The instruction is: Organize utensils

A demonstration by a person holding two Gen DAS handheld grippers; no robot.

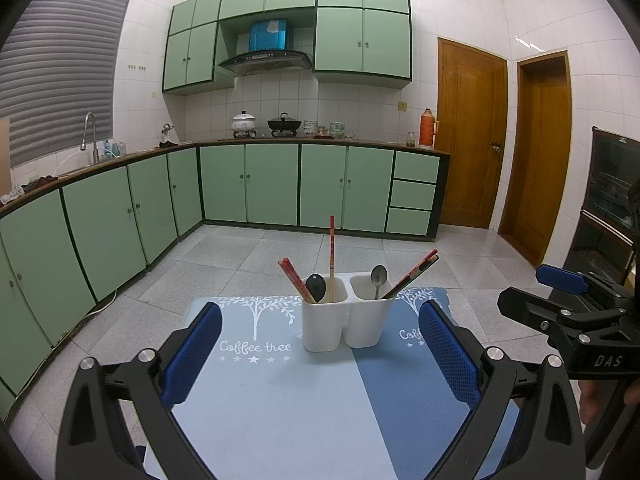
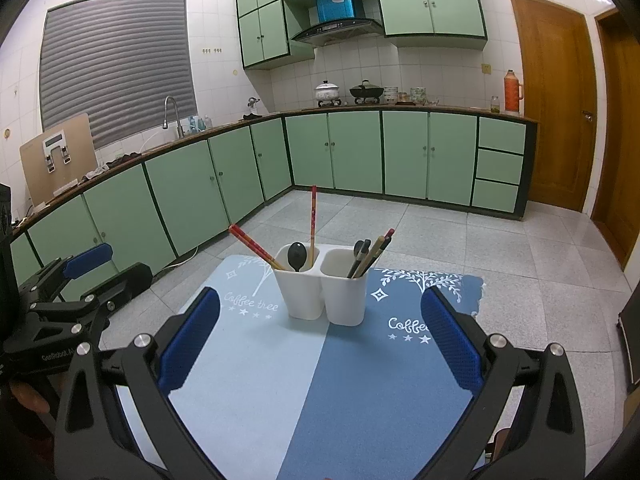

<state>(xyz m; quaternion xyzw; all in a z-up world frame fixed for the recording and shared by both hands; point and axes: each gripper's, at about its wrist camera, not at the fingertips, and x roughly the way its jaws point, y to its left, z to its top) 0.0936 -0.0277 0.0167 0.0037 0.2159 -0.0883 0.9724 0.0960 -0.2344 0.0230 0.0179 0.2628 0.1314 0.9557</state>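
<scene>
Showing both holders mixed: the left white cup [image 1: 323, 320] holds red chopsticks [image 1: 294, 280], one upright chopstick [image 1: 331, 256] and a black spoon [image 1: 316, 286]; the right white cup [image 1: 368, 320] holds a metal spoon [image 1: 378, 278] and dark chopsticks [image 1: 416, 272], mid-table [image 1: 280, 400]. Your left hand-held gripper [image 1: 320, 344] and right hand-held gripper [image 2: 320, 340] stand apart, empty. This fits sorting pending or finished; grip any utensil high on its shaft.
</scene>
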